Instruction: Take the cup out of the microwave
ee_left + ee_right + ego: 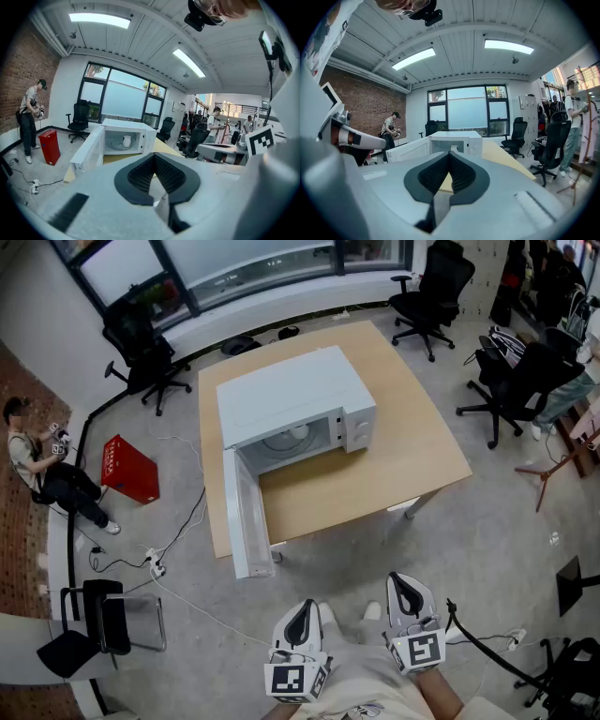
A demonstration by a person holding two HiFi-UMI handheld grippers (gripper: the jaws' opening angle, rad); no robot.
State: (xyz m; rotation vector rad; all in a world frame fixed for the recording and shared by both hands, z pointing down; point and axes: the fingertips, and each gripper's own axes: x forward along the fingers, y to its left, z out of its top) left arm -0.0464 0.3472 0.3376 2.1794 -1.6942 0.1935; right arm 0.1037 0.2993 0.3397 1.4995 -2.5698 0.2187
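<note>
Cup point(127, 140) stands upright inside the open microwave point(291, 395), its long axis vertical and its mouth up. It is too small to tell which way any handle points. In the head view the microwave sits on the table point(412, 437) at 12 o'clock from the person, its door point(242, 512) swung out toward 7 o'clock. Left gripper point(305, 606) and right gripper point(403, 579) hang at 6 o'clock, well apart from the table. Each has its jaws pressed together with nothing between them.
</note>
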